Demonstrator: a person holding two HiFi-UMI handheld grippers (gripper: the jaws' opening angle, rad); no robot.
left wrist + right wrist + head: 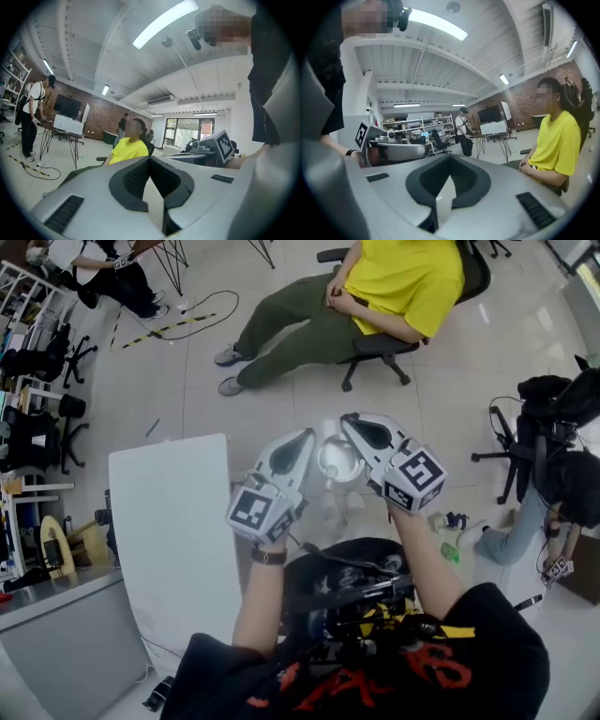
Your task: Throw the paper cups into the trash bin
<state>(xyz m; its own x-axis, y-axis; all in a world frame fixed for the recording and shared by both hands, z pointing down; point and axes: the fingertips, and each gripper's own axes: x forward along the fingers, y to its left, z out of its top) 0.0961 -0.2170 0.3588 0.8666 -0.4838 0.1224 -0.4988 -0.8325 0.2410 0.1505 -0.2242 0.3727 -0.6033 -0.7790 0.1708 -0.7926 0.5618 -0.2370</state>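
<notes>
- The left hand-held gripper (pixel 150 158) is holding its two jaws pressed together. The black ribbed pads are meeting at the tip inside smooth grey moulded shells, with nothing pinched between them.
- The right hand-held gripper (pixel 451 157) is showing the same: dark pads closed on each other, empty.
- In the head view both are pointing away from the person, with their tapered tips slanting toward each other. Each is carrying a cube with black-and-white square markers.
- A round white container (pixel 337 461) with a glossy hollow top is showing between the two tips, down on the pale glossy floor (pixel 450 381). Whether it is the trash bin or a paper cup I cannot tell.
- A flat white rectangular tabletop (pixel 173 521) is lying to the left of the grippers.
- A person in a yellow shirt (pixel 403 277) is sitting beyond in a black wheeled office chair (pixel 380 348).
</notes>
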